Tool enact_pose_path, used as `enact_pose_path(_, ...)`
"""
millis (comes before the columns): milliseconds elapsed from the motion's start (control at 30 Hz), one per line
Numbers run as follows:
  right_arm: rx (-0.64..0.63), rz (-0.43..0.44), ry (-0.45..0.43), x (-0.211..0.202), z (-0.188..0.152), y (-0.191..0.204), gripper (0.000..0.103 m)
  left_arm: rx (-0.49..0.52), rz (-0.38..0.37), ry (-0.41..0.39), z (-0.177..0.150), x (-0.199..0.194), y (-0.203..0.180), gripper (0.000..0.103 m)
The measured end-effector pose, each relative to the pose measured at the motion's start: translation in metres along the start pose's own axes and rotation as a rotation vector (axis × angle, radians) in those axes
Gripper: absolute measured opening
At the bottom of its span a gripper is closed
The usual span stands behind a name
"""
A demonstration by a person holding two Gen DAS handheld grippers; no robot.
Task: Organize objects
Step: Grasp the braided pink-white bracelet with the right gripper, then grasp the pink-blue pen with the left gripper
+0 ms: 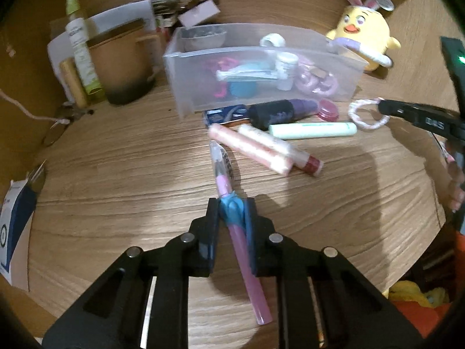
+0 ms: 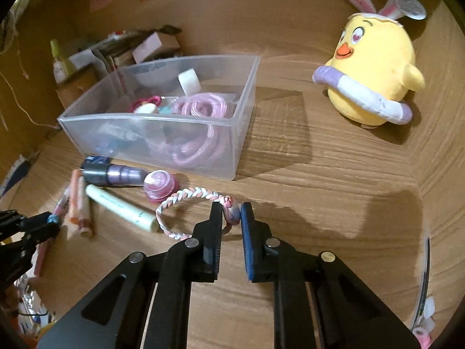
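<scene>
The pink pen [image 1: 232, 203] sits squeezed between the two fingers of the left gripper [image 1: 231, 212], right at its blue clip, with its clear tip pointing ahead and its long pink body sticking back under the tool. The braided bracelet [image 2: 186, 203] is pinched at its bead by the right gripper [image 2: 231, 213], and the loop hangs out to that tool's left. Ahead of both tools is the clear plastic bin [image 2: 244, 93], which already has a pink cord [image 2: 200, 107] and other small things inside. Just in front of the bin, between it and the tools, lie a mint tube [image 1: 314, 130], two pale pink tubes [image 1: 252, 148], a purple bottle [image 1: 279, 110] and a little round pink pot [image 1: 328, 109]. A yellow chick toy [image 2: 375, 72] stands far ahead to the right on the wooden table [image 1: 116, 174]. To do this step well, I think each tool should lift high enough to clear the bin's front wall, keep its squeeze firm, go over an open spot inside, and only then let go. The long pen may tip, so go slowly.
</scene>
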State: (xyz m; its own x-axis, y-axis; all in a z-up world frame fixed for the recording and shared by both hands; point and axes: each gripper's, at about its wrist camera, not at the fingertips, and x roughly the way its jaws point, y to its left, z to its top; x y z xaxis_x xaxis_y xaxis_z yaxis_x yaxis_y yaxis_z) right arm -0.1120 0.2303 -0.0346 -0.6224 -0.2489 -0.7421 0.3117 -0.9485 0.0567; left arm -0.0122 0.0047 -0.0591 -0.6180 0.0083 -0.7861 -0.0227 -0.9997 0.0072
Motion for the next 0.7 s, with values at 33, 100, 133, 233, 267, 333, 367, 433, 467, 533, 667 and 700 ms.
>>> enact_pose_path(33, 0.003, 0.003, -0.009, -0.004, -0.001, 0.0, 0.012, -0.01, 0.005, -0.01, 0.0, -0.002, 0.003, 0.016)
enact_pose_path(100, 0.01, 0.01, -0.026, -0.013, -0.001, 0.0, 0.012, -0.032, -0.005, -0.033, 0.003, -0.008, 0.009, 0.016)
enact_pose_path(133, 0.014, 0.014, -0.033, -0.017, -0.001, -0.001, 0.012, -0.05, -0.012, -0.039, 0.005, -0.011, 0.013, 0.016)
enact_pose_path(233, 0.023, 0.032, -0.06, -0.028, 0.001, 0.0, 0.012, -0.082, -0.045, -0.044, 0.017, -0.014, 0.02, 0.016)
enact_pose_path(267, 0.021, 0.031, -0.07, -0.032, 0.002, 0.001, 0.012, -0.085, -0.055, -0.052, 0.021, -0.017, 0.021, 0.016)
enact_pose_path(333, 0.022, 0.025, -0.104, -0.042, 0.005, 0.003, 0.012, -0.09, -0.07, -0.076, 0.028, -0.023, 0.023, 0.016)
enact_pose_path(367, 0.028, 0.025, -0.116, -0.046, 0.007, 0.004, 0.012, -0.088, -0.075, -0.09, 0.031, -0.027, 0.023, 0.016)
enact_pose_path(433, 0.037, 0.036, -0.142, -0.054, 0.011, 0.004, 0.012, -0.078, -0.082, -0.124, 0.039, -0.036, 0.022, 0.016)
enact_pose_path(467, 0.039, 0.033, -0.155, -0.058, 0.014, 0.005, 0.012, -0.073, -0.088, -0.139, 0.043, -0.04, 0.021, 0.016)
enact_pose_path(533, 0.039, 0.033, -0.177, -0.064, 0.019, 0.006, 0.012, -0.07, -0.11, -0.163, 0.053, -0.046, 0.021, 0.016)
enact_pose_path(667, 0.035, 0.026, -0.218, -0.069, 0.032, 0.009, 0.012, -0.061, -0.135, -0.215, 0.075, -0.05, 0.022, 0.016)
enact_pose_path(700, 0.031, 0.019, -0.232, -0.069, 0.037, 0.011, 0.012, -0.049, -0.13, -0.227, 0.081, -0.049, 0.021, 0.016)
